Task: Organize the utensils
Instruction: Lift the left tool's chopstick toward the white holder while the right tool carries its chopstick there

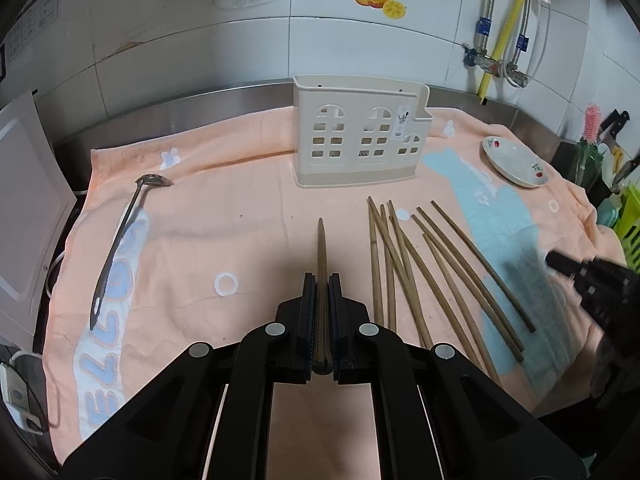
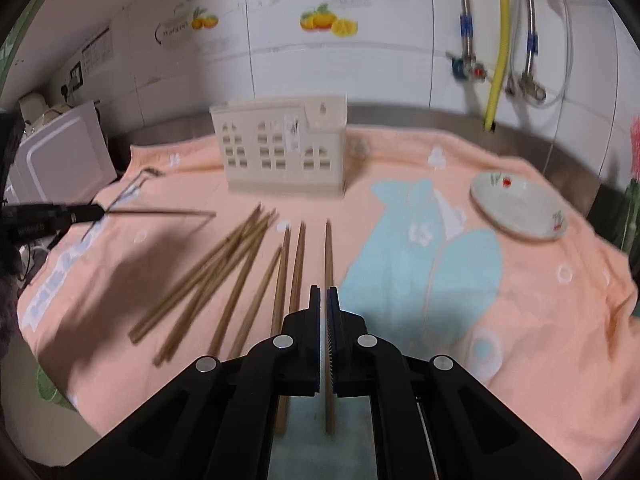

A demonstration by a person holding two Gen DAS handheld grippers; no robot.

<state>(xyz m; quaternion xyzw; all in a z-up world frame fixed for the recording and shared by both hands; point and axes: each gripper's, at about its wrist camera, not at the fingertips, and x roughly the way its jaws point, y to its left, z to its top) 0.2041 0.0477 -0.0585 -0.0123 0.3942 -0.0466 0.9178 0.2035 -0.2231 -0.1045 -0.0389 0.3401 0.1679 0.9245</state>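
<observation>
The left gripper (image 1: pixel 322 280) clenches one chopstick (image 1: pixel 321 248) at frame centre. The right gripper (image 2: pixel 324 292) is closed, apparently empty. Loose chopsticks (image 1: pixel 424 276) and the ladle (image 1: pixel 120 240) remain outside the caddy (image 1: pixel 360 136).

Home kitchen — tiled wall (image 1: pixel 260 52), water valves (image 1: pixel 486 62), knives (image 1: pixel 614 124).

The right wrist view is motion-blurred — the chopstick pile (image 2: pixel 224 272) at nine o'clock smears into streaks, so its count cannot be told. The label on the cream holder (image 2: pixel 280 152) at twelve is unreadable. In the left wrist view the right gripper (image 1: pixel 596 280) at three o'clock is blurred and cut by the edge — its jaws cannot be read. The holder's (image 1: pixel 360 136) inside is hidden by its front wall.
</observation>
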